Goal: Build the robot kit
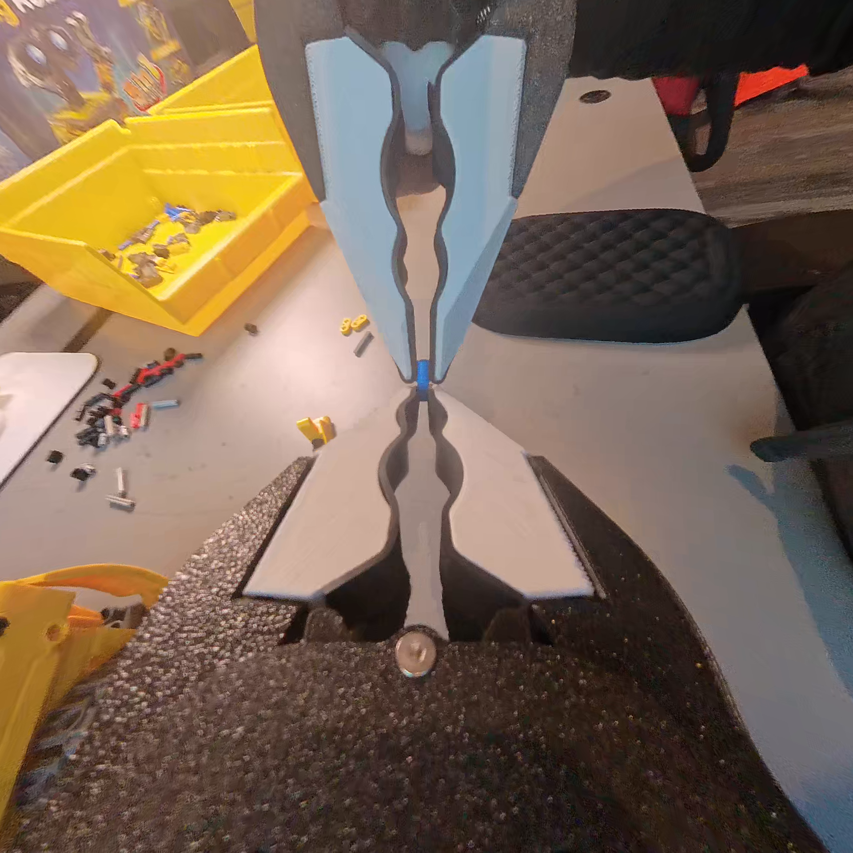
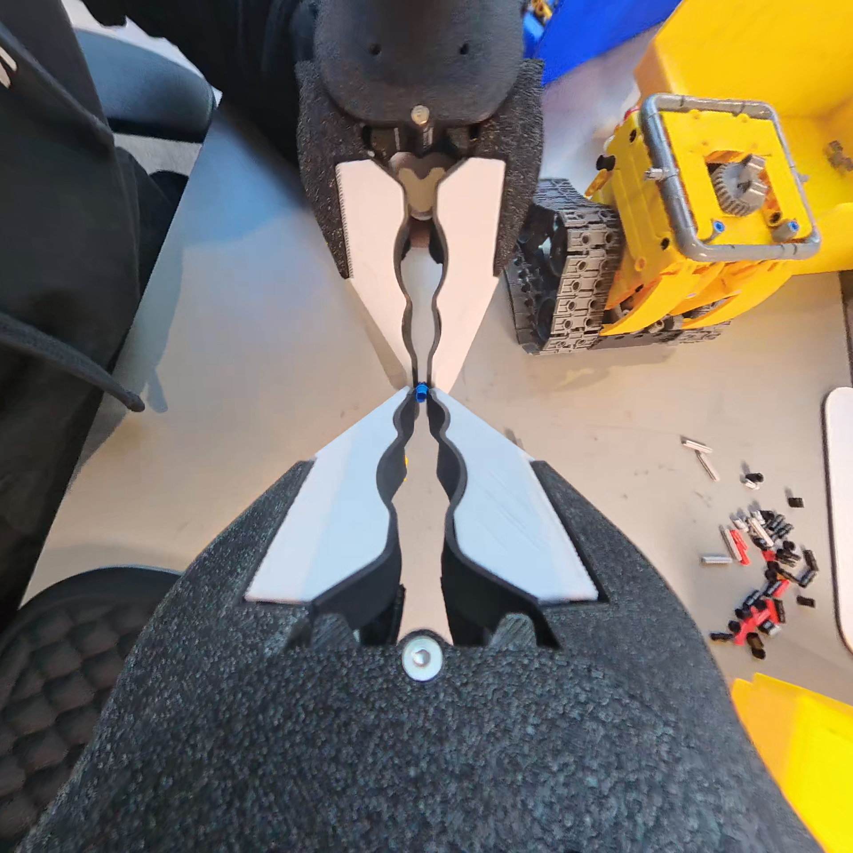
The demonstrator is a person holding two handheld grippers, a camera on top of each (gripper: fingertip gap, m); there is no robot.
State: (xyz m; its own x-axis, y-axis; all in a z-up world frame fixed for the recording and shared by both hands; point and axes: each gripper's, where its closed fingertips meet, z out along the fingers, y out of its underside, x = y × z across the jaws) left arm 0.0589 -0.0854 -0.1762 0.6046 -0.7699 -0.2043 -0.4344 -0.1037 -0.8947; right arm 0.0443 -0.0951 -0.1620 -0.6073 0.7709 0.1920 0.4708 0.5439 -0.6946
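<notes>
pin (image 1: 422, 376) between both tongs tips | table (image 1: 600, 438) below

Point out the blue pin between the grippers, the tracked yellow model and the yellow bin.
blue pin (image 1: 422, 373), left wrist view, its exposed middle.
tracked yellow model (image 2: 655, 240), right wrist view, its yellow body.
yellow bin (image 1: 231, 295), left wrist view, its front wall.

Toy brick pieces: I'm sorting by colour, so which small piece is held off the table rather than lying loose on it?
The blue peg, pinched between the tips of both claws; the black, red and grey pieces lie loose on the table.
</notes>
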